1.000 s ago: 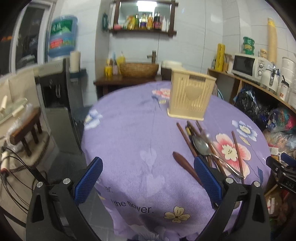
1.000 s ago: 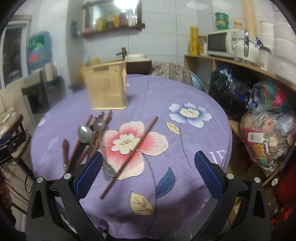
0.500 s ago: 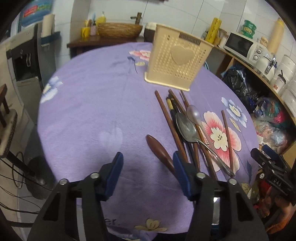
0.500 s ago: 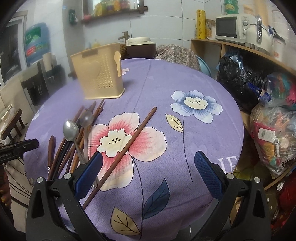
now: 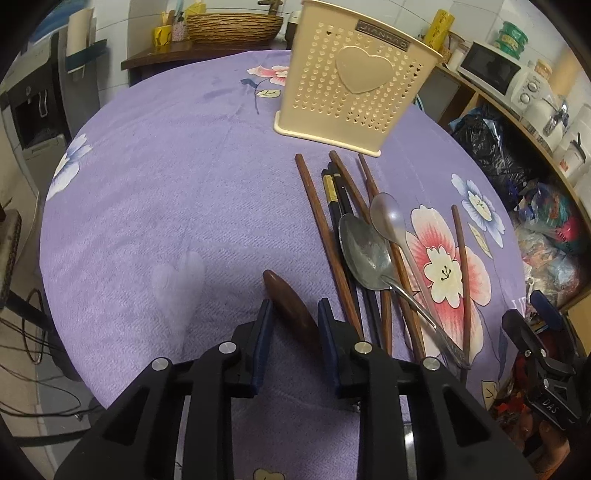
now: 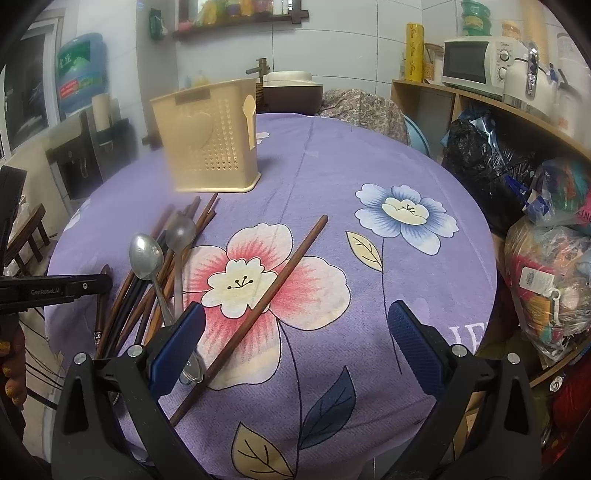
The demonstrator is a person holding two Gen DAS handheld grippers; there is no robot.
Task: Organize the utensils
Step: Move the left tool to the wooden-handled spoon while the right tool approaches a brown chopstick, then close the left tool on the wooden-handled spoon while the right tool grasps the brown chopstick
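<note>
A beige perforated utensil holder stands upright at the far side of the purple flowered tablecloth. In front of it lies a heap of brown and black chopsticks with two metal spoons on top. One brown chopstick lies apart across the pink flower. My left gripper is shut on a dark wooden handle at the left of the heap. My right gripper hovers open over the pink flower, its left finger by the spoon handles.
To the right of the table, a wooden shelf holds a microwave and kettles, with full plastic bags below it. To the left stands a water dispenser. A woven basket sits on a table behind.
My left gripper has moved down and forward to the wooden handle, and its jaws have closed in from wide open. The right gripper has crept slightly forward, still open.
</note>
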